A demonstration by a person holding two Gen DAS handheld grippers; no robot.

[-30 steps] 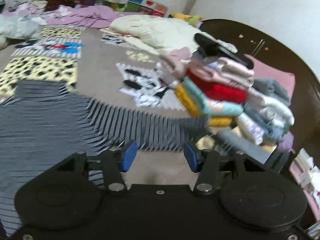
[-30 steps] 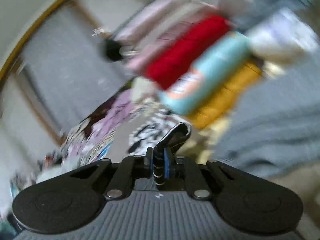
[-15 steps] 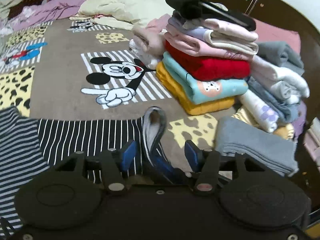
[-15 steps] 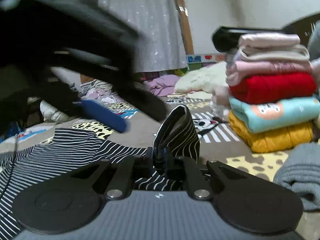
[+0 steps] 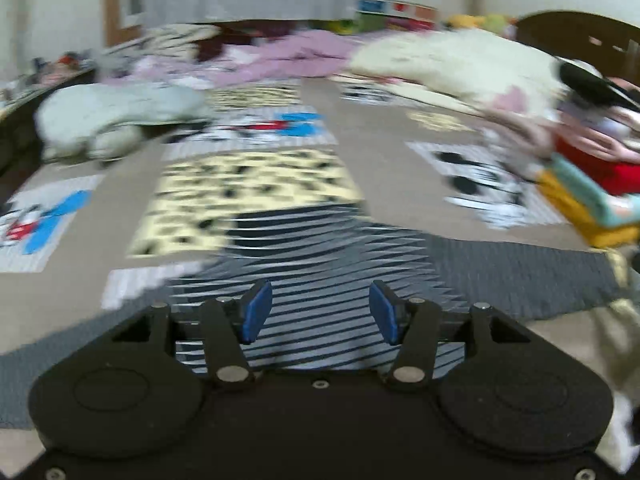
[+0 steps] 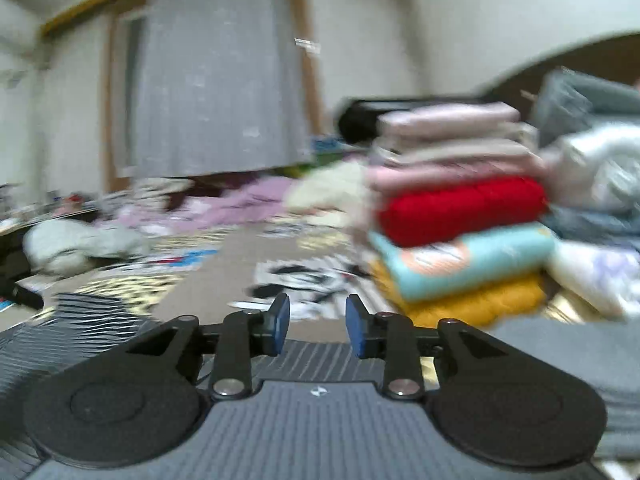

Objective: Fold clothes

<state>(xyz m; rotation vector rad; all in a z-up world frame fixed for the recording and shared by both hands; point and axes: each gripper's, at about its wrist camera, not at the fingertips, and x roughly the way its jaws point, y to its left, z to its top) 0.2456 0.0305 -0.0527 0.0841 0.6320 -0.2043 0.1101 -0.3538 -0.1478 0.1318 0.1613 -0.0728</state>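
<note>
A: On the bed cover [image 5: 400, 168], black-and-white striped garment [image 5: 320, 248] lies spread flat, straight ahead of the left gripper [image 5: 316, 312]. Both views blurred.

B: Left tongs?

A: Spread apart, nothing between the blue pads [image 5: 256, 312]; stripes only show beyond the gap.

B: Right gripper [image 6: 314, 324]?

A: Jaws have just been opening, pads apart, nothing pinched. Striped cloth sits low left in that view, and under the tool body.

B: Anything else?

A: Stack of folded clothes [image 6: 460, 216] at right, red one above teal above mustard. Grey folded piece [image 6: 560, 352] near it. Grey curtain [image 6: 216, 96] at back.
</note>
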